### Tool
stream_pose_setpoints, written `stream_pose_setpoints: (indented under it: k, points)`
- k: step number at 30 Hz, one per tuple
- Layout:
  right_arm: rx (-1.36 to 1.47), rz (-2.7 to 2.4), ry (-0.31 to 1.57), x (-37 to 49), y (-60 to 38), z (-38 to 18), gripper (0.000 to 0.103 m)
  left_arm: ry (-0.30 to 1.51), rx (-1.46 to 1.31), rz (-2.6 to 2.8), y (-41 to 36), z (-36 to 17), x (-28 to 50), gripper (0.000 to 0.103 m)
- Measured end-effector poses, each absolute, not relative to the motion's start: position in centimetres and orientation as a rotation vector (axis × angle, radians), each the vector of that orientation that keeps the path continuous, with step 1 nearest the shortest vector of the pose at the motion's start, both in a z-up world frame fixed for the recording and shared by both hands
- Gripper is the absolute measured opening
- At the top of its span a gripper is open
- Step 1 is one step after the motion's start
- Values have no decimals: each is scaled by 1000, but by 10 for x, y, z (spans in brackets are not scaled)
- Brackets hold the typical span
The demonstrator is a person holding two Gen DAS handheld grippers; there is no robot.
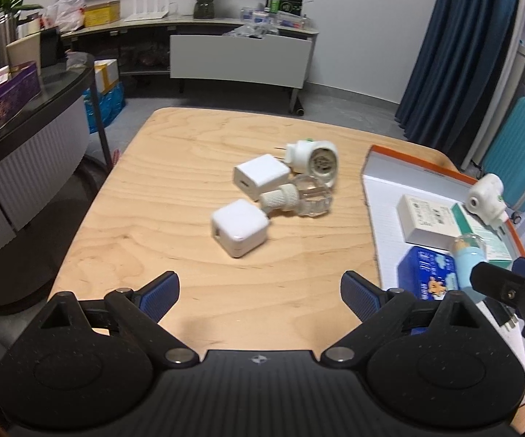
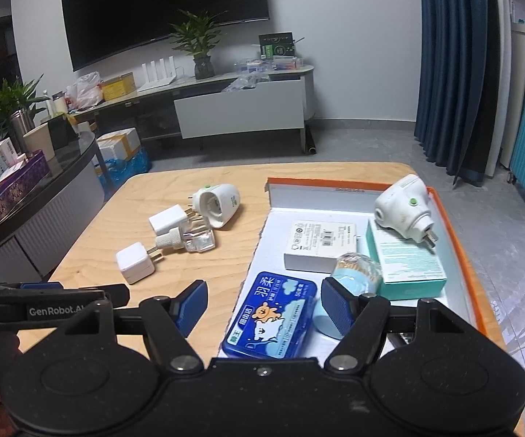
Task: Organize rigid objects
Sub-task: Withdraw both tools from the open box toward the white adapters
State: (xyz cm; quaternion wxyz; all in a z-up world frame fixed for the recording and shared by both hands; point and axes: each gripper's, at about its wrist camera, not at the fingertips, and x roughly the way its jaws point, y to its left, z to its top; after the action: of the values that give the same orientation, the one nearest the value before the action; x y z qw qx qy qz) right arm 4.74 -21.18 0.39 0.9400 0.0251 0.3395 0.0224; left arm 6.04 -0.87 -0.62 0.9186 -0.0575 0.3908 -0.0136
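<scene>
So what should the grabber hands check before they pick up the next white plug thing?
1. Left gripper open and empty: ok.
2. Right gripper open, gripping nothing: ok.
3. Nearest white charger cube lies unblocked ahead of the left gripper: ok.
4. Clear bottle touches the other charger, so those may shift together: not ok.
5. Free floor in the orange-edged tray behind the white box: ok.
6. Plug-in heater perched tilted on the teal box, stability: cannot tell.

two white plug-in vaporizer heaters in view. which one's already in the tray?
The plug-in heater at the tray's far right, resting on the teal box, prongs toward the camera. The other heater lies on the bare table beside the chargers.
</scene>
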Motion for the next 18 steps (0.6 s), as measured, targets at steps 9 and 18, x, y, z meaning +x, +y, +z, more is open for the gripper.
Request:
stream_pose_setpoints:
  k: [9,18]
  points:
    - [53,63,715,57,-208,-4,82,826,-150,30,8,-17,70,100]
    - [52,74,734,67,-207,-11,82,787,-54,-43,10,-34,97,101]
